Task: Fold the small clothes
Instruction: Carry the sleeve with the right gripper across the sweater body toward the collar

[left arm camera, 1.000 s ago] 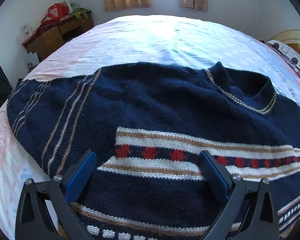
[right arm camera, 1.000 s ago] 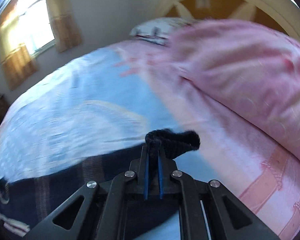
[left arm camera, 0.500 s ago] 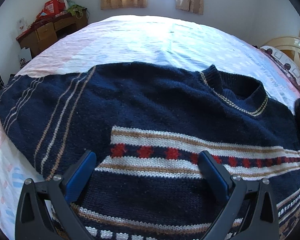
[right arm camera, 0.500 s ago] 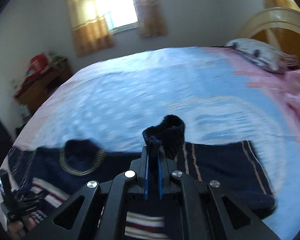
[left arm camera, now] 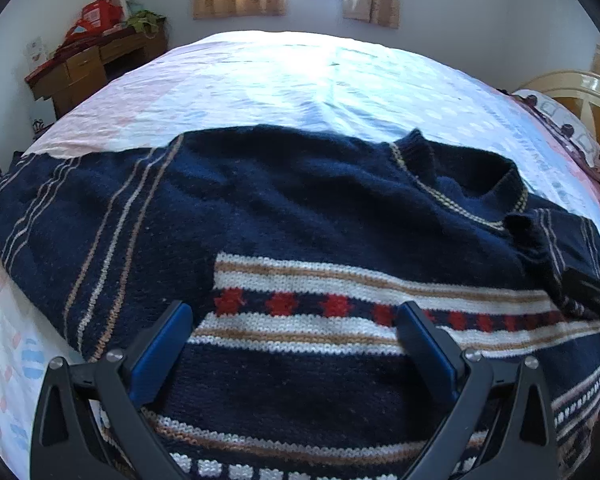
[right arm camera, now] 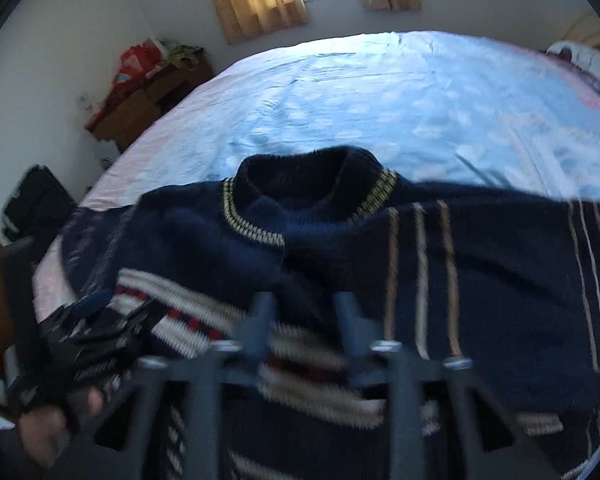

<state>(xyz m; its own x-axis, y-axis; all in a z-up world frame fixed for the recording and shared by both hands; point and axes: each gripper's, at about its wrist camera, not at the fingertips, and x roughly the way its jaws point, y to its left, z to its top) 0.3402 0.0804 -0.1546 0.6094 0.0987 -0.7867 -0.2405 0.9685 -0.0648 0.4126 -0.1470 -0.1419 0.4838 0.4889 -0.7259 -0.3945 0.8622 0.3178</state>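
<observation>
Jaws of the left gripper (left arm camera: 296, 344) are held wide apart over the patterned chest band, nothing between them, while those of the right gripper (right arm camera: 306, 316) are opening with no cloth seen between them. Spread across the bed (left arm camera: 300, 80) lies the navy sweater (left arm camera: 300, 216), its right sleeve (right arm camera: 480, 264) laid inward over the body beside the collar (right arm camera: 312, 196). Being loosely laid thick knit, the sleeve could be dragged askew if a fingertip snags it on withdrawal.
</observation>
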